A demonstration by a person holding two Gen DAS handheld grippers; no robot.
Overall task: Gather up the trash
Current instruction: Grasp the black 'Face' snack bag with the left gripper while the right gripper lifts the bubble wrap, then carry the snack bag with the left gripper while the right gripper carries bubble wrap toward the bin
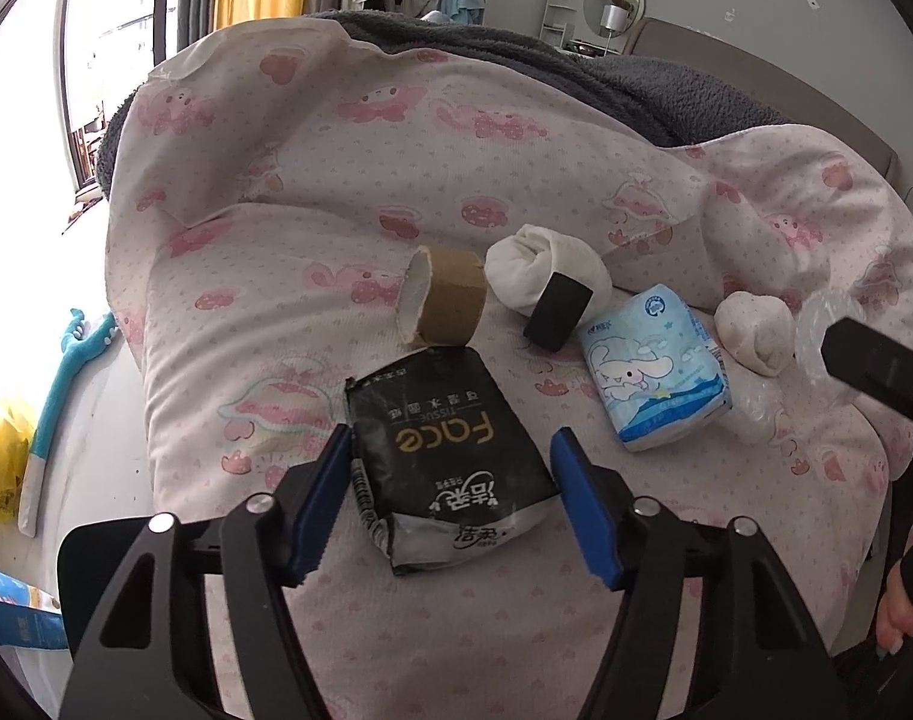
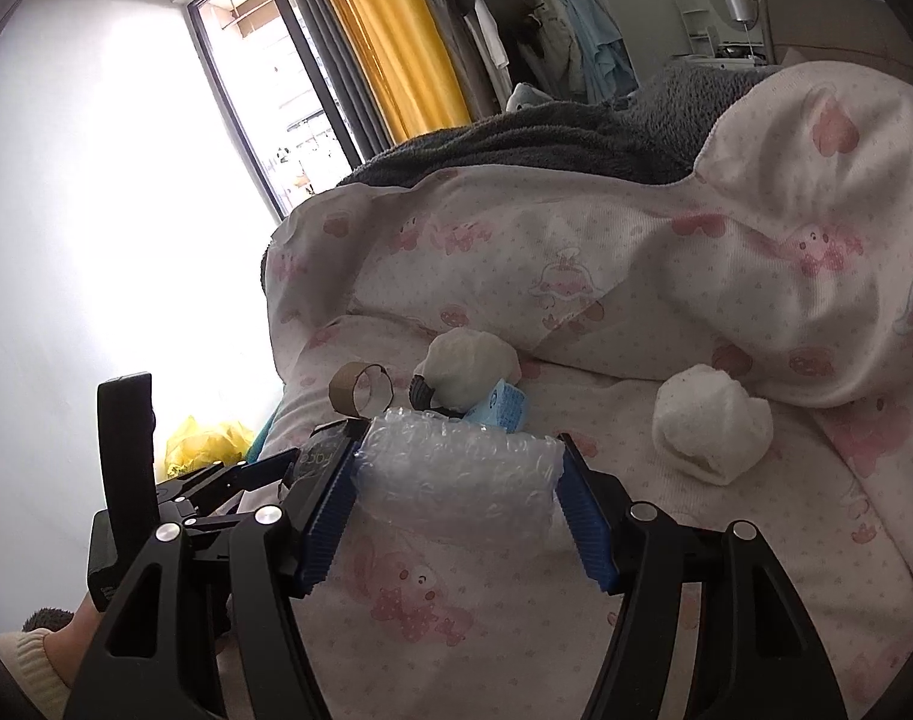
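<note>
Left wrist view: the left tool (image 1: 450, 501) clamps its blue pads on the black tissue pack (image 1: 441, 456) lying on the bed (image 1: 228, 312). Right wrist view: the right tool (image 2: 456, 507) grips a bubble wrap wad (image 2: 456, 471) above the bed.

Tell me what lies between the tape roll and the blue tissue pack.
In the left wrist view, a white sock bundle with a black band lies between the tape roll and the blue tissue pack, slightly behind their line.
</note>
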